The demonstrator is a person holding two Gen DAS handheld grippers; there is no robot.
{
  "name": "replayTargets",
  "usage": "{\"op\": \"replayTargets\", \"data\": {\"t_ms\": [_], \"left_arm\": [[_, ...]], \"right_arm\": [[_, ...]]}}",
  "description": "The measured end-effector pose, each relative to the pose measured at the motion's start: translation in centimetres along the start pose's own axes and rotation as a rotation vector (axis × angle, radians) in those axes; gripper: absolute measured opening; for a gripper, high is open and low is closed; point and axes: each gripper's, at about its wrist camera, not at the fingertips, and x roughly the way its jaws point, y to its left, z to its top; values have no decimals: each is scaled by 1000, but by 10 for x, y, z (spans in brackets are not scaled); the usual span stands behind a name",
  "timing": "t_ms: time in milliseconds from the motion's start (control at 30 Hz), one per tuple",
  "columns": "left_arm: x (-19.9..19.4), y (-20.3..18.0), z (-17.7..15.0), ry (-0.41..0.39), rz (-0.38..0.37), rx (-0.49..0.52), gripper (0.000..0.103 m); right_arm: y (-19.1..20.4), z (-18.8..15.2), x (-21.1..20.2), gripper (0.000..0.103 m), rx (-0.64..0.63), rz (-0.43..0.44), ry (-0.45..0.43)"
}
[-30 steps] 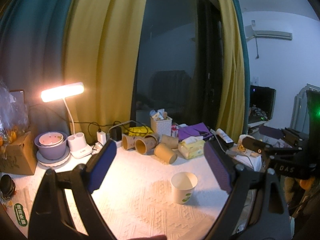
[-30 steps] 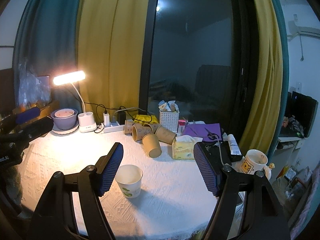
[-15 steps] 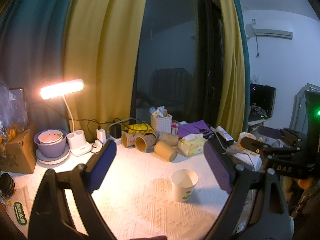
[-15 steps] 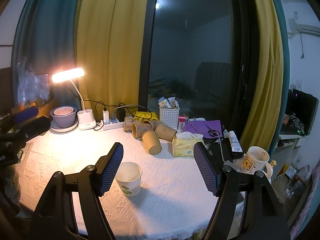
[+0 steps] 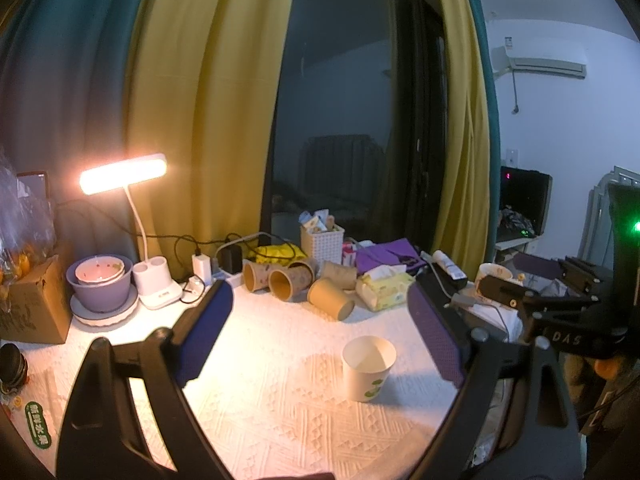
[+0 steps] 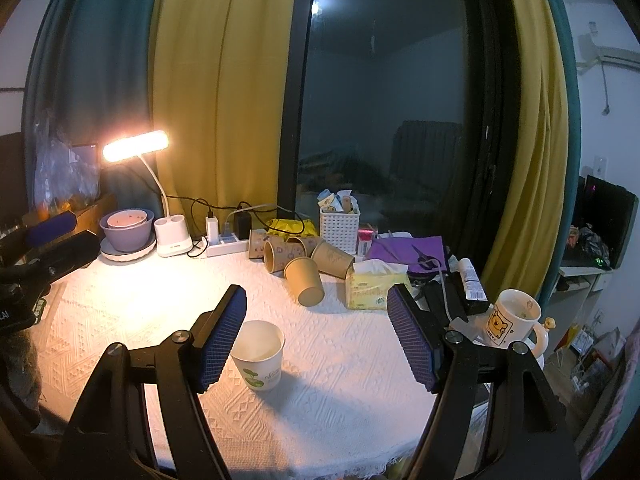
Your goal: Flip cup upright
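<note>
While the white paper cup with a green leaf print [image 5: 368, 368] stands mouth-up on the white embossed tablecloth [image 5: 280, 412] covering the surface, both handheld tools hang above it with nothing between their pads. The left gripper [image 5: 320, 336] has its jaws spread wide, the cup sitting low and right of centre between them in the left wrist view. The right gripper [image 6: 316, 336] is likewise spread, with the cup [image 6: 258, 354] just beside its left pad in the right wrist view, apparently not touching it. Behind, a cluster of brown kraft paper cups [image 6: 304, 264] lies tipped on its sides near a yellow tissue pack [image 6: 374, 288] and a lit white desk lamp [image 6: 136, 146]. Judged from this, the flip looks finished and the step in hand is release and retreat; if another cup follows, the next move calls for reaching to the fallen brown ones without knocking the standing cup.
</note>
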Motion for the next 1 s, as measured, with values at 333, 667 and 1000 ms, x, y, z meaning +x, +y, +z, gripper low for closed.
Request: {"op": "replayTargets", "data": {"t_ms": [333,667,1000], "left_arm": [[1,-3,-1,5,-1,-2,90],[1,-3,-2,7,-2,-3,90],[1,-3,-2,7,-2,-3,90]], "right_arm": [[1,-5,1,76,1,0,4],[0,-3,1,76,1,1,5],[0,-2,1,76,1,2,6]]}}
